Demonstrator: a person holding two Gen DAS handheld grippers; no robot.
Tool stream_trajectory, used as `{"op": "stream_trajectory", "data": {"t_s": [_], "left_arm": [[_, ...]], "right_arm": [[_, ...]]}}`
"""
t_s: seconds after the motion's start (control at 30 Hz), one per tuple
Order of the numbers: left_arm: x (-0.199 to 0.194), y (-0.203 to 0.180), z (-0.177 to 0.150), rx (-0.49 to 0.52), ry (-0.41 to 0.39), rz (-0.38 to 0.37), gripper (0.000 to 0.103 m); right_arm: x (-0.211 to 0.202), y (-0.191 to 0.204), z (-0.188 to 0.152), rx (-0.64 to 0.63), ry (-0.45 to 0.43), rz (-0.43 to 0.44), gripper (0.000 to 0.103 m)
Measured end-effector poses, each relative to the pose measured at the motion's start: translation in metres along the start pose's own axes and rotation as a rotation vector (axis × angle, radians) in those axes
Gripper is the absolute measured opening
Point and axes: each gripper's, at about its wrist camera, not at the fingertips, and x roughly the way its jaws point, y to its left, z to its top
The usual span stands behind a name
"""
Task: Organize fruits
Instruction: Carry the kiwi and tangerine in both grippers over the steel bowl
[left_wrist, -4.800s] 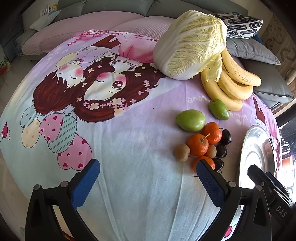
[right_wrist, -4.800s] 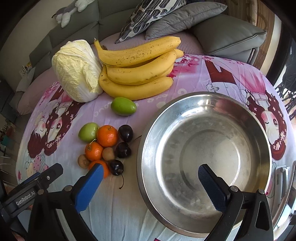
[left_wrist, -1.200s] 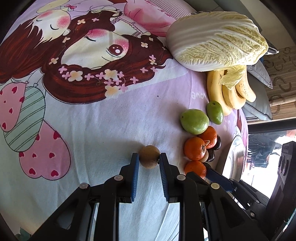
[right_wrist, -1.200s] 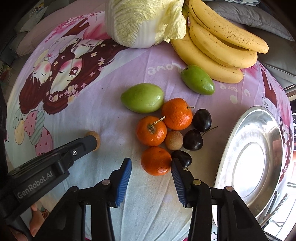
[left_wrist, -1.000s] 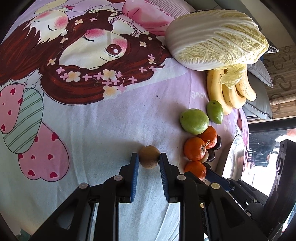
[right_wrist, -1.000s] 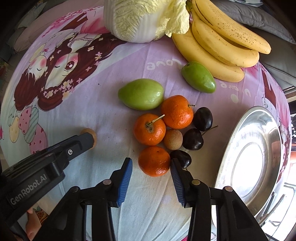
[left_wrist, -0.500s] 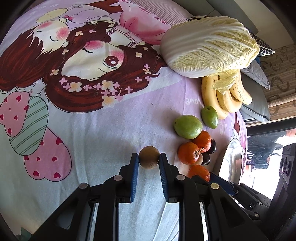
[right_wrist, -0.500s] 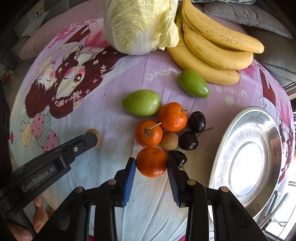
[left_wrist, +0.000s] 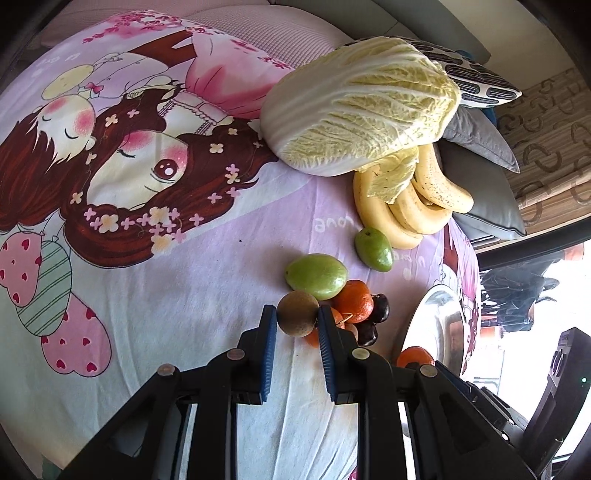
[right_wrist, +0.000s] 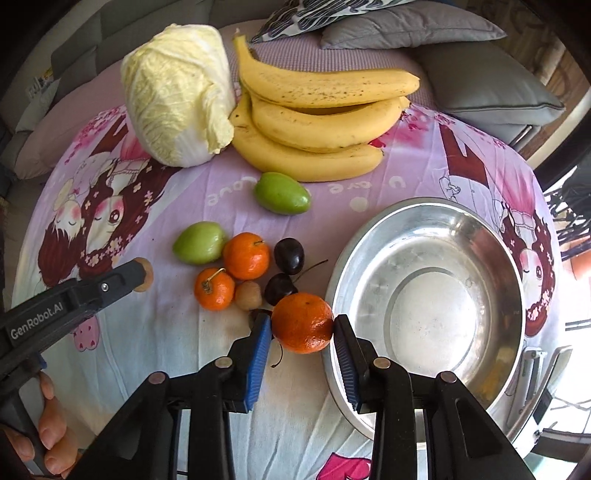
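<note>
My left gripper is shut on a small brown round fruit and holds it just above the cloth, in front of the fruit pile. In the right wrist view, my right gripper is shut on an orange mandarin, lifted beside the left rim of the steel bowl. On the cloth lie two more mandarins, another small brown fruit, dark cherries and two green fruits. The bowl holds nothing.
A bunch of bananas and a napa cabbage lie at the back of the cartoon-print cloth. Grey cushions sit behind them. A person's fingers hold the left gripper's handle at the lower left.
The right gripper closed on the nearest mandarin, then lifted it and carried it right, to the bowl's rim. The left gripper rose with the brown fruit still in it.
</note>
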Motion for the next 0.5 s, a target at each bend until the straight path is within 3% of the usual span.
{"op": "stream_trajectory", "data": {"t_s": [0.3,0.5], "left_arm": [[0.013,-0.056,-0.010,0.141,0.027,0.023,0.023],[0.032,-0.110,-0.019,0.293,0.062,0.039,0.023]], "right_arm": [[0.011,-0.054,-0.006,0.245,-0.063,-0.032,0.037],[0.019,-0.099,-0.018,0.371,-0.071,-0.072,0.037]]}}
